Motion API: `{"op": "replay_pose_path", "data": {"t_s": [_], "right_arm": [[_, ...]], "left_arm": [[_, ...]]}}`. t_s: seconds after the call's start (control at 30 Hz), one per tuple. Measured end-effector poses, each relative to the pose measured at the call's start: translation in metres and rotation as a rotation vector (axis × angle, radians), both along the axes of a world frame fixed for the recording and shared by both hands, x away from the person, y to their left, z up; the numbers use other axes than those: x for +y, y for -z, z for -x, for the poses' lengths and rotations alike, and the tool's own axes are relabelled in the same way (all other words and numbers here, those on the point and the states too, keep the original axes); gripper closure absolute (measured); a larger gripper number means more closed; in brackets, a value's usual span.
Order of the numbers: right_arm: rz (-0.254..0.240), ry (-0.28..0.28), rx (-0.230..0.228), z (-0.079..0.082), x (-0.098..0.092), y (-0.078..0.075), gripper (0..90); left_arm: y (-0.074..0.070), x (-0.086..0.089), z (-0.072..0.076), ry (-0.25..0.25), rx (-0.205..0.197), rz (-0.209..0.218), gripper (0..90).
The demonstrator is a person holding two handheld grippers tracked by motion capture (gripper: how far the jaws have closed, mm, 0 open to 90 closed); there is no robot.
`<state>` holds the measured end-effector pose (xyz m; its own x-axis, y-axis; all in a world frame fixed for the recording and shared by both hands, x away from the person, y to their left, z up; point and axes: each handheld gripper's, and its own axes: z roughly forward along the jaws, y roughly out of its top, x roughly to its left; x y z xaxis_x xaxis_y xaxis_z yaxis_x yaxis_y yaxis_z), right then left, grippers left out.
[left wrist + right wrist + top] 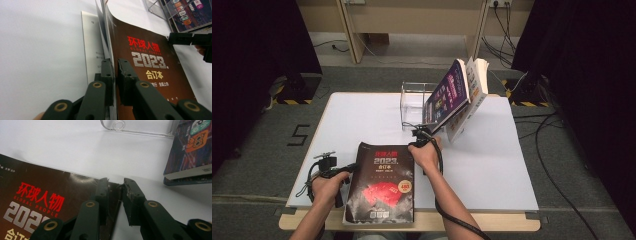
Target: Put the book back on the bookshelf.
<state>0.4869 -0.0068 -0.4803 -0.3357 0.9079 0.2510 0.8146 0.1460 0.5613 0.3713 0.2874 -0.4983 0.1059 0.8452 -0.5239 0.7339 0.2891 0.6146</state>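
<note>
A thick dark magazine [379, 185] with red characters and "2023" on its cover lies near the table's front edge. My left gripper [348, 171] is at the magazine's left edge. In the left gripper view the cover [147, 65] curls up between the jaws, and my left gripper [116, 66] is shut on it, with white pages [91, 50] showing beneath. My right gripper [419, 136] is at the magazine's far right corner. In the right gripper view that corner [113, 188] sits between the jaws of my right gripper [116, 185] with a gap still showing.
A clear acrylic stand [414, 102] stands at the back of the white table [492, 165]. A purple book [447, 92] and a second book [474, 95] lean against it, just beyond my right gripper. The right half of the table is bare.
</note>
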Motion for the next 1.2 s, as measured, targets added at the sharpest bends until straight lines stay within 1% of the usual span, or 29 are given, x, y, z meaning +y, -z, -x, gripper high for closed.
{"op": "replay_pose_path", "data": {"t_s": [0.23,0.27,0.37,0.43,0.53,0.67,0.77,0.83,0.93,1.0,1.2], "right_arm": [[0.003,-0.005,-0.006,0.000,0.000,0.000,75.2],[-0.004,-0.002,-0.003,0.000,0.000,0.000,75.2],[0.001,-0.008,-0.012,0.000,-0.001,0.001,75.1],[0.001,-0.011,-0.017,0.000,-0.001,0.001,75.1],[0.000,-0.011,-0.019,0.001,-0.001,0.001,75.1],[0.003,-0.013,-0.018,0.001,-0.001,0.001,75.0],[0.001,-0.005,-0.016,0.002,0.000,0.001,74.9],[0.000,-0.004,-0.017,0.002,-0.001,0.001,74.9],[0.001,-0.003,-0.018,0.002,0.000,0.001,74.8],[0.003,-0.005,-0.019,0.002,0.000,0.001,74.8],[-0.001,-0.007,-0.019,0.001,-0.001,0.001,74.7]], "left_arm": [[0.003,-0.001,-0.004,0.003,0.023,-0.004,77.4],[0.003,0.000,-0.005,0.005,0.026,-0.003,77.2],[0.003,0.000,-0.006,0.003,0.035,0.002,76.2],[0.001,-0.002,-0.009,0.007,0.043,-0.006,75.3],[0.001,-0.001,-0.011,0.004,0.052,0.010,74.1],[0.001,-0.002,-0.012,0.005,0.055,0.022,70.4],[0.000,-0.002,-0.013,0.009,0.065,0.031,66.9],[-0.001,-0.002,-0.013,0.001,0.076,0.043,64.9],[-0.002,-0.004,-0.014,0.002,0.079,0.035,63.2],[-0.002,-0.004,-0.014,-0.003,0.078,0.024,64.3],[0.000,-0.002,-0.012,-0.015,0.075,0.032,72.5]]}}
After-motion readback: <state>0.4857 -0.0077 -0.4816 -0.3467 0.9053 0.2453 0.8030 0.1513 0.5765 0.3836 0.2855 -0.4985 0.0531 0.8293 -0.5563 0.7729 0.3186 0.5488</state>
